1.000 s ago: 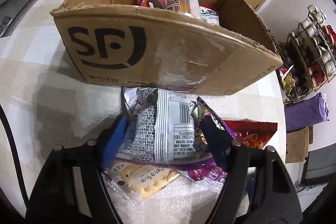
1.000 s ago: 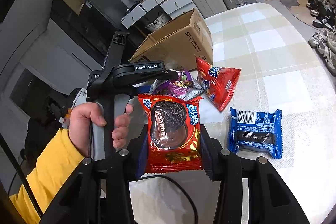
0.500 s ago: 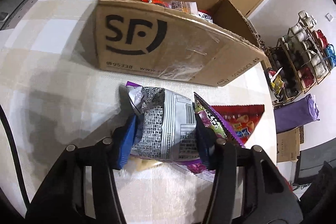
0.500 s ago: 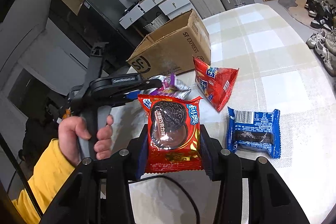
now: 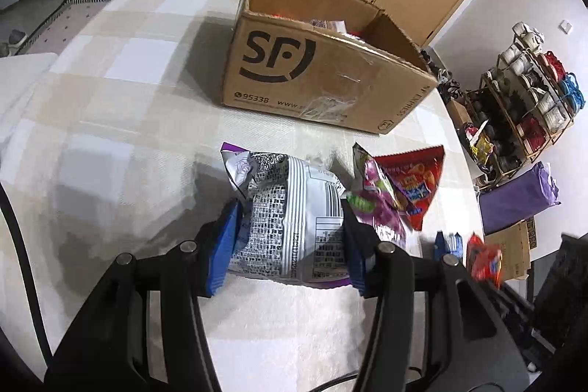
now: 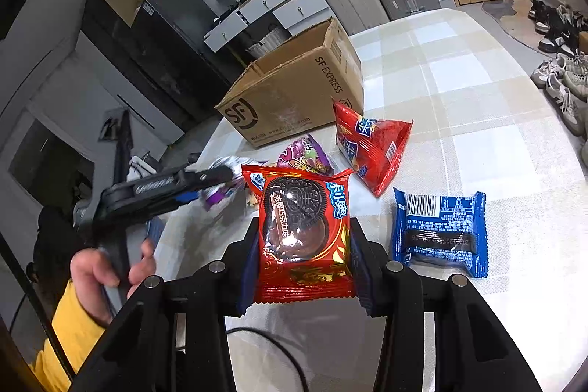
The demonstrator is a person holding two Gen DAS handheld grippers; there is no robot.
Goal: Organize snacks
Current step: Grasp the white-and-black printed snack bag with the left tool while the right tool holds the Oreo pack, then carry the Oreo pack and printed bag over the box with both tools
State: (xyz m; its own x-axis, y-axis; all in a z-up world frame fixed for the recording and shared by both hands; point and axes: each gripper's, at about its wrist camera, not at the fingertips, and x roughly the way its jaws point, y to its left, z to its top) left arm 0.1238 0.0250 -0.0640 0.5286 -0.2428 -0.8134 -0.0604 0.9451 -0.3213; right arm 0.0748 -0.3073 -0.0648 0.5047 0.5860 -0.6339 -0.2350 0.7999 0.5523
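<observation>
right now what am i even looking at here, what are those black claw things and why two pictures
Each picture comes from a camera mounted on a hand-held two-finger gripper, looking out along its fingers. No robot: a person holds one per hand. The left gripper is shut on a silver snack bag. The right gripper is shut on a red Oreo pack. On the checked tablecloth lie a blue cookie pack, a red chip bag, a purple candy bag and an open cardboard box holding snacks.

Checked table (image 6: 459,90) bears box (image 6: 294,98), snack packets (image 6: 439,232).
</observation>
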